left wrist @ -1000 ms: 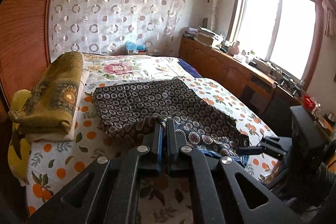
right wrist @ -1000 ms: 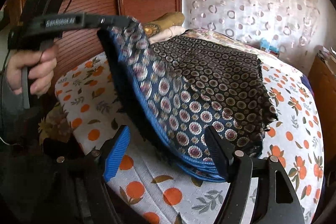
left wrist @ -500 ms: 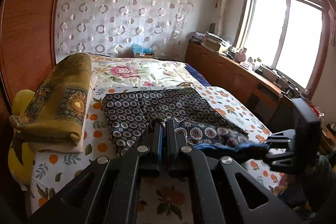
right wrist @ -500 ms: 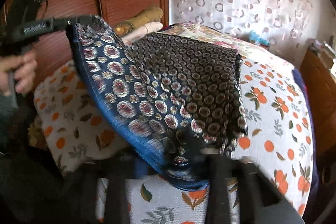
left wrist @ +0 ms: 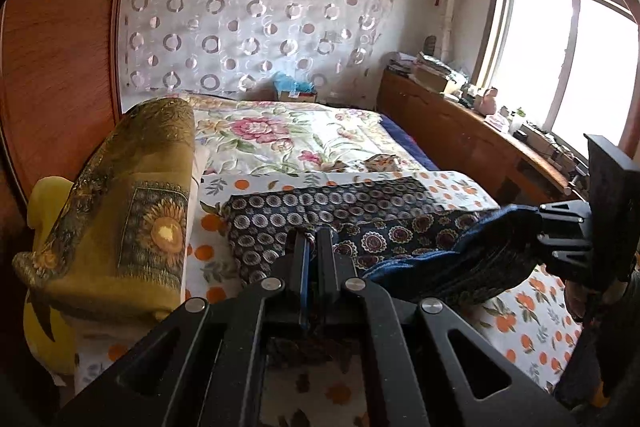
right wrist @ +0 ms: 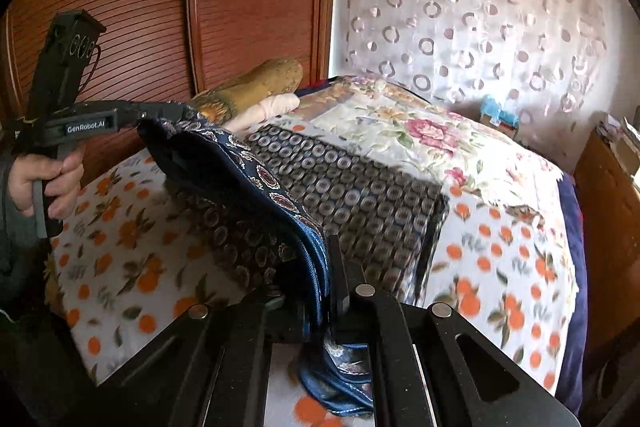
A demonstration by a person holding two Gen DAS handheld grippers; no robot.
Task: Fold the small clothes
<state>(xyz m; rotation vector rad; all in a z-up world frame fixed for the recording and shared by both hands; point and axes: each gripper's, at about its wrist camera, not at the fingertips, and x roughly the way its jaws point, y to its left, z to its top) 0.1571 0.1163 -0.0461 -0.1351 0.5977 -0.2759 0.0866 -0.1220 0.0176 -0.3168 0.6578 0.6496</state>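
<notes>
A dark patterned garment with a blue hem lies across the orange-print sheet. Its near edge is lifted off the bed. My left gripper is shut on one corner of that edge; in the right wrist view it holds the corner high at the left. My right gripper is closing its jaws on the other corner, its pads pressing the bunched blue hem. In the left wrist view the right gripper holds the cloth at the right. The garment sags between the two grips.
A folded mustard blanket lies on a yellow pillow at the left of the bed. A floral quilt covers the far half. A wooden wardrobe stands on the left, and a cluttered low cabinet runs under the window.
My right gripper went from wide open around the hem to shut on it. Both grippers have moved forward over the bed with the lifted edge, which rose.
</notes>
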